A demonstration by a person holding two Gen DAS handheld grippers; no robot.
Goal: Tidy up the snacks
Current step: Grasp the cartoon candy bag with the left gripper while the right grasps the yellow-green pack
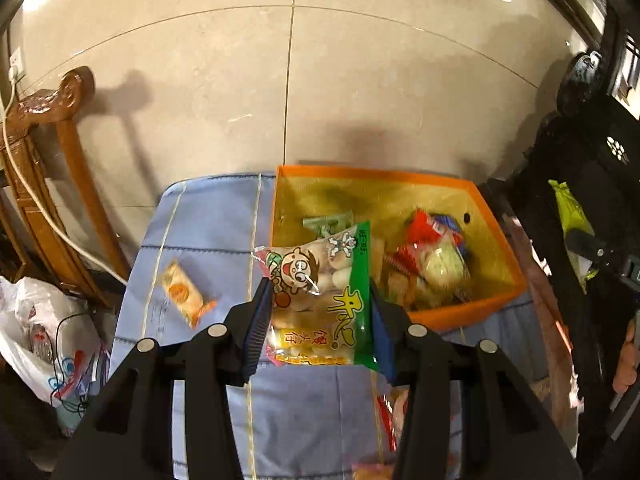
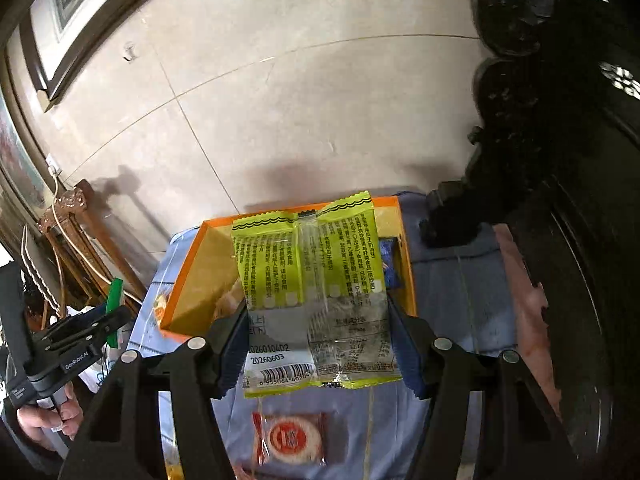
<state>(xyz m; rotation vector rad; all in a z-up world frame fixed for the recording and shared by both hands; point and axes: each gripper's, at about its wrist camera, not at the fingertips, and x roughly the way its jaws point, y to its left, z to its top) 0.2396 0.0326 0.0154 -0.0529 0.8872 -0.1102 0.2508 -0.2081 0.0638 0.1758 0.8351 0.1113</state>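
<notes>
My left gripper (image 1: 318,320) is shut on a green-edged cartoon snack bag (image 1: 320,292), held above the blue cloth just in front of the orange box (image 1: 472,312). Several snack packets (image 1: 436,260) lie inside that box. My right gripper (image 2: 316,344) is shut on a yellow-green snack packet (image 2: 312,276), its printed back facing the camera, raised in front of the same orange box (image 2: 188,280). The left gripper (image 2: 86,328) also shows at the left edge of the right wrist view, with a hand (image 2: 48,416) on its handle.
A small orange-and-white packet (image 1: 182,292) lies on the blue cloth (image 1: 208,216) left of the box. A red round-logo packet (image 2: 290,438) lies under my right gripper. A wooden stand (image 1: 52,184) and white plastic bag (image 1: 36,328) sit at left; dark furniture (image 1: 592,184) at right.
</notes>
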